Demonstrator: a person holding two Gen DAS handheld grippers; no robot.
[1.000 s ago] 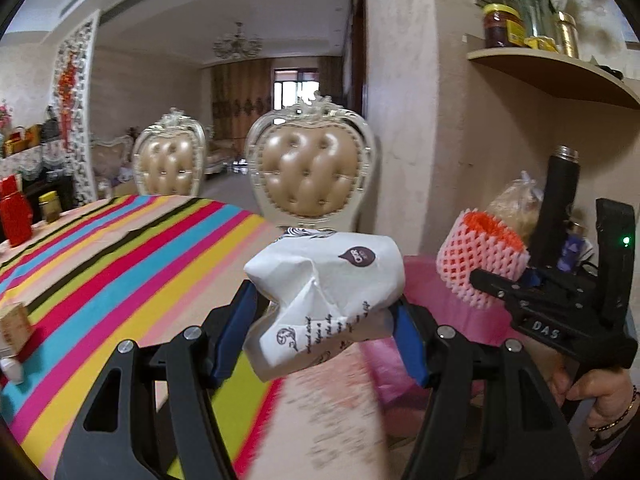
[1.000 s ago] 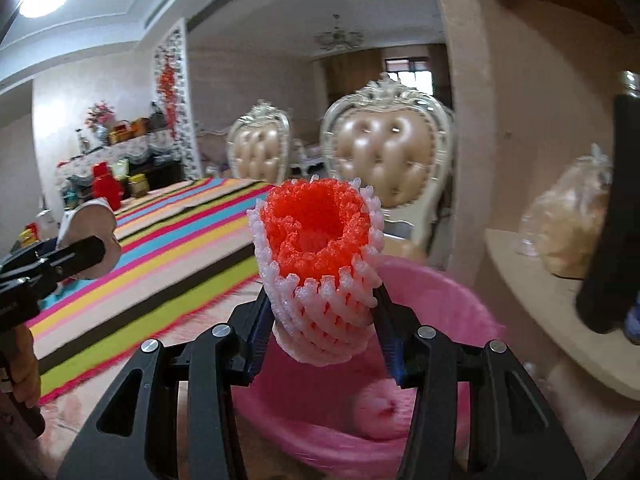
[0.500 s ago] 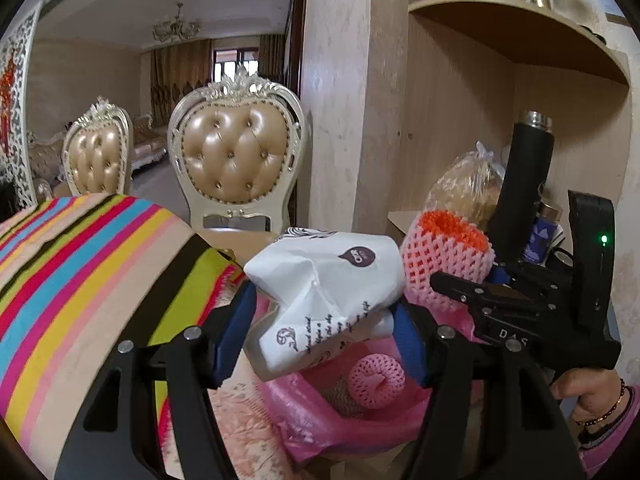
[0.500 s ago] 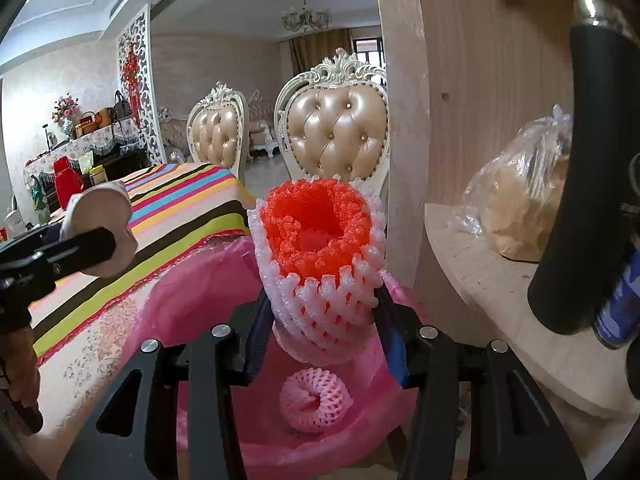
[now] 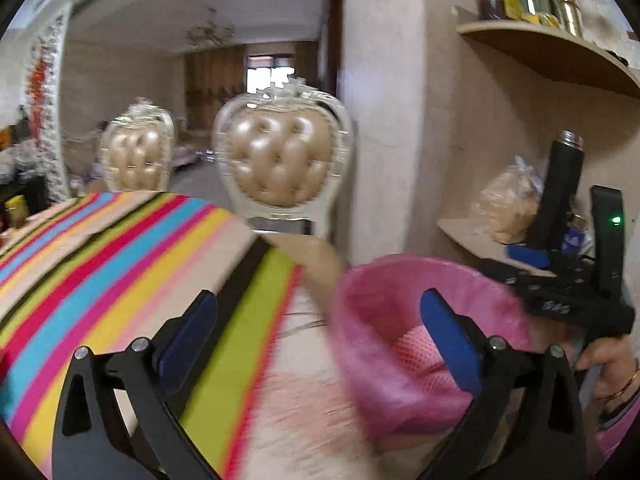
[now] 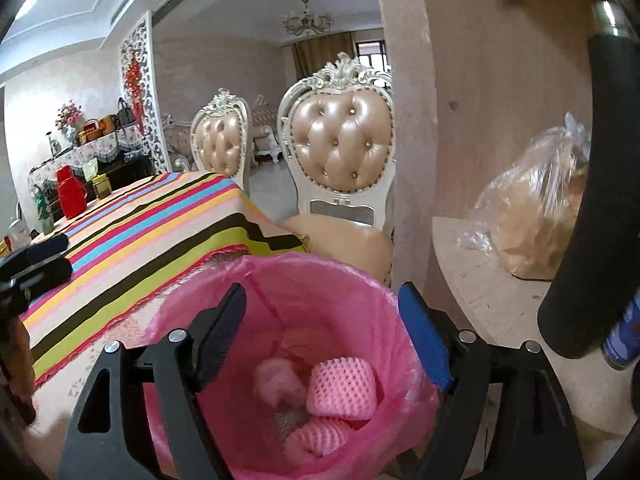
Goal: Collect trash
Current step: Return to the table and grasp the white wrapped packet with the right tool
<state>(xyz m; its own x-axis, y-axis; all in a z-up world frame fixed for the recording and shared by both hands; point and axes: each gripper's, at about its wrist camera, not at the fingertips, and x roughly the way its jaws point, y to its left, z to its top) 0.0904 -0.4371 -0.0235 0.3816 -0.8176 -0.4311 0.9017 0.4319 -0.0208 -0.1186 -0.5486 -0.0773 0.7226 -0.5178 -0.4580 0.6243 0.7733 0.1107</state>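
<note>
My left claw's camera looks forward over the striped desk (image 5: 120, 264), slightly downward; my right's sits close above the pink-lined bin (image 6: 320, 276). Both views share bin (image 5: 384, 280), desk (image 6: 152, 216) and chairs (image 5: 280, 160).

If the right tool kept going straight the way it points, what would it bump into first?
Probably the pink foam nets lying in the pink-lined bin. The right tool is open and empty, aimed down into the bin's mouth, though depth is hard to judge.
</note>
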